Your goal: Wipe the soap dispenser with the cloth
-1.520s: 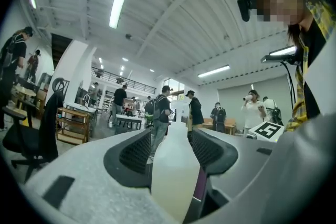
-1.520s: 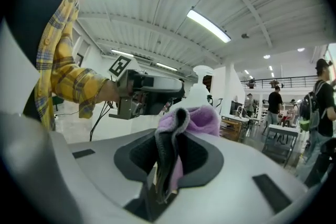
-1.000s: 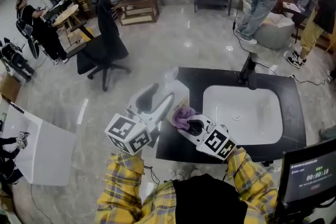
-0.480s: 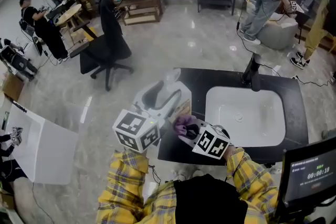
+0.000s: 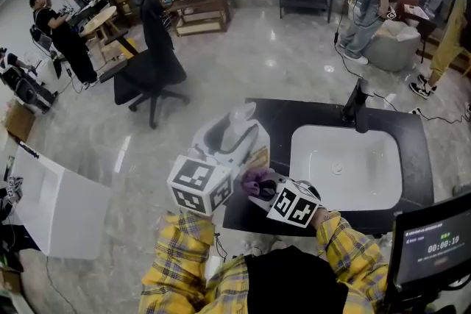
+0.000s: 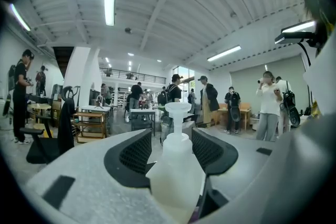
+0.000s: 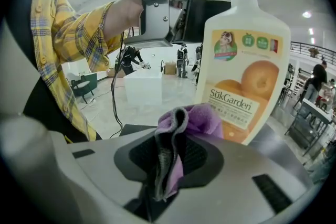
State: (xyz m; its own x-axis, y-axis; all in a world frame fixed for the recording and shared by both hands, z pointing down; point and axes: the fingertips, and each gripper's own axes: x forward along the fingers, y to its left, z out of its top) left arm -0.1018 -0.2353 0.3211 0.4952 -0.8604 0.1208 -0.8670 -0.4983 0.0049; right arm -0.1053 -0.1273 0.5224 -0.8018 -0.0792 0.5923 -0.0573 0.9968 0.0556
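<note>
My left gripper (image 5: 237,133) is shut on the soap dispenser (image 5: 254,147), a white pump bottle with an orange label, held up above the black counter's left end. In the left gripper view the bottle (image 6: 176,176) fills the gap between the jaws, pump head upward. My right gripper (image 5: 259,184) is shut on a purple cloth (image 5: 255,179) and presses it against the bottle's lower side. The right gripper view has the cloth (image 7: 181,136) bunched between the jaws, touching the labelled bottle (image 7: 244,65) just ahead.
A white sink basin (image 5: 346,164) sits in the black counter (image 5: 416,136), with a dark faucet (image 5: 358,108) at its far rim. A screen (image 5: 430,245) stands at lower right. A black office chair (image 5: 151,59) and several people stand on the floor beyond.
Both grippers and the bottle shifted slightly toward me and left. The cloth has moved along the bottle's lower side while staying pressed against it.
</note>
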